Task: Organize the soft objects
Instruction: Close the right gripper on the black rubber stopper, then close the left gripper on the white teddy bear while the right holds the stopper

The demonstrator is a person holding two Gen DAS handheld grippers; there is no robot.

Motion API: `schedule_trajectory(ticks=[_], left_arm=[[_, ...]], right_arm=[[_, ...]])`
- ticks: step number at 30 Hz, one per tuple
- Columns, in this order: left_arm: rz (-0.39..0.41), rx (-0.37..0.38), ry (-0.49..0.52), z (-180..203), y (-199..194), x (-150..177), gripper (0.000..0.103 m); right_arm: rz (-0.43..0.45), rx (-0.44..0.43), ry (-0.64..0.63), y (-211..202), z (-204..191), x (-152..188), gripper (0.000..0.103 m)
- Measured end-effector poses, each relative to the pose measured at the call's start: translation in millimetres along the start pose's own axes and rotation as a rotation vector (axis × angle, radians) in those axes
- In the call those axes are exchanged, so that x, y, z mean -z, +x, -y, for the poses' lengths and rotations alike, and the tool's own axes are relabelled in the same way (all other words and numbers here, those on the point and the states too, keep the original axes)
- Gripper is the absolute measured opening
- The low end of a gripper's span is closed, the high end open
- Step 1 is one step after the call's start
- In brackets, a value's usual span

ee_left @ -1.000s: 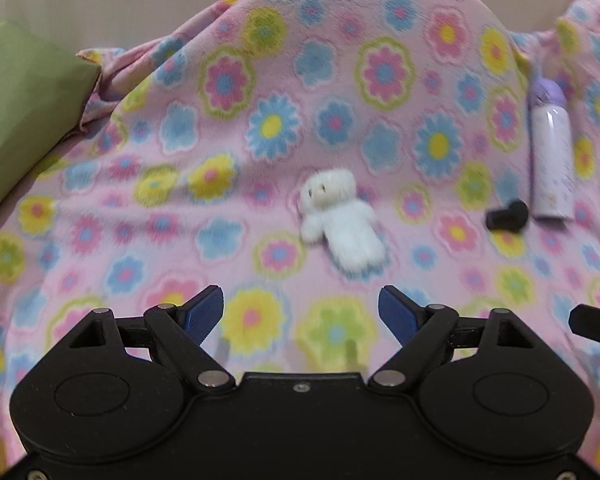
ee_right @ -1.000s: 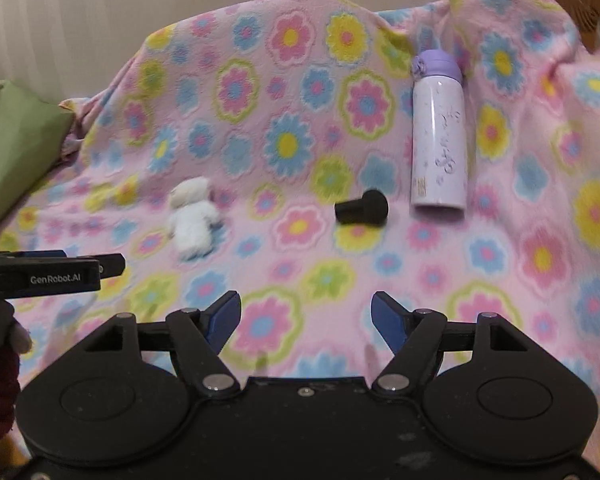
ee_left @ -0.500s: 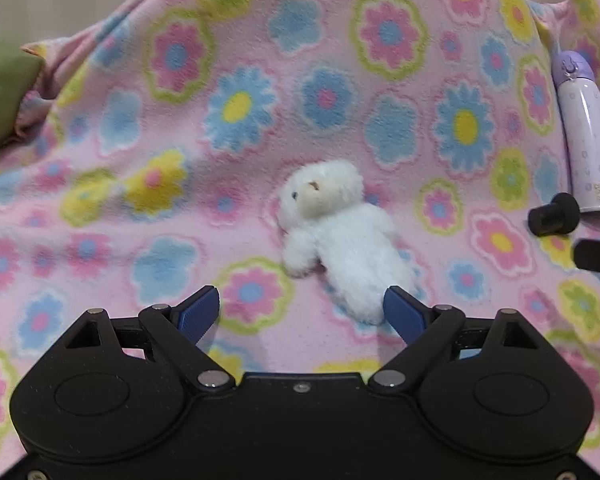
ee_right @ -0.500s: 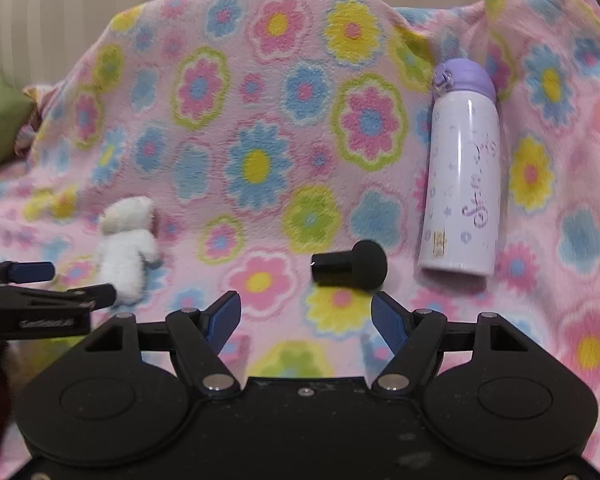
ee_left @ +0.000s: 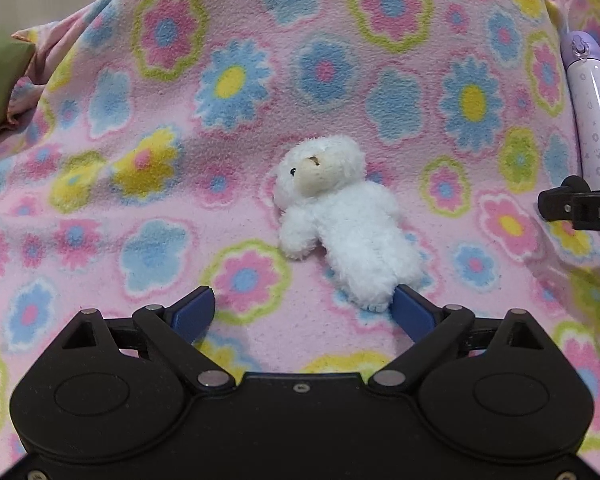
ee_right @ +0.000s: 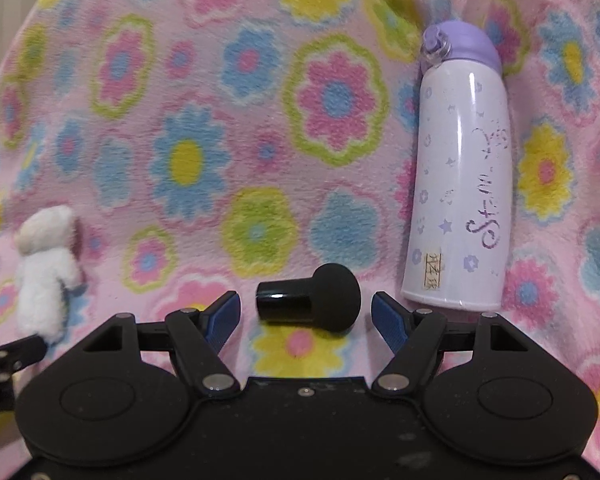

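Both grippers gaped wide and held nothing. The left gripper (ee_left: 302, 310) neared a white plush lamb (ee_left: 340, 216); the right gripper (ee_right: 305, 318) flanked a black sponge applicator (ee_right: 314, 302). Nothing looked sorted yet on the floral blanket (ee_left: 160, 128).

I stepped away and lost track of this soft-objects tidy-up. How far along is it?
Nothing looks sorted yet. The white plush lamb lies loose on the flowered blanket, its lower end at the open left gripper. The black sponge applicator lies ungripped just ahead of the open right gripper. Both grasps and the placing are left. The purple bottle lies beside the applicator.
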State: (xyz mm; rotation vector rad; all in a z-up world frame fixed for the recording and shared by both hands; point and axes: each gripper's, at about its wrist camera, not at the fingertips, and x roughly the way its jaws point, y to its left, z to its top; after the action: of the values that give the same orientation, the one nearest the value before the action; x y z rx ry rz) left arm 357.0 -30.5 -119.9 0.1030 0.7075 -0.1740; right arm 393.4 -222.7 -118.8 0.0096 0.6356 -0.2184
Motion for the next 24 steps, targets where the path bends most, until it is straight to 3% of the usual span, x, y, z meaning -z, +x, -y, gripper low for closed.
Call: schedule_trajectory(ticks=[5, 7, 18, 24], left_arm=[[-0.001, -0.003, -0.002, 0.4, 2.3, -0.6, 0.095], [-0.001, -0.003, -0.003, 0.4, 2.7, -0.7, 0.095], [-0.001, -0.002, -0.005, 0.8, 3.6, -0.6, 0.096], [0.008, -0.006, -0.014, -0.2, 2.8, 0.0, 0.096]], right_arm=[[-0.045, -0.003, -0.004, 18.7, -0.5, -4.3, 0.069], [-0.045, -0.006, -0.002, 19.8, -0.5, -4.3, 0.057], [-0.009, -0.118, 0.002, -51.1, -9.7, 29.1, 0.057], [-0.013, -0.106, 0.025, -46.8, -8.7, 45.0, 0.058]])
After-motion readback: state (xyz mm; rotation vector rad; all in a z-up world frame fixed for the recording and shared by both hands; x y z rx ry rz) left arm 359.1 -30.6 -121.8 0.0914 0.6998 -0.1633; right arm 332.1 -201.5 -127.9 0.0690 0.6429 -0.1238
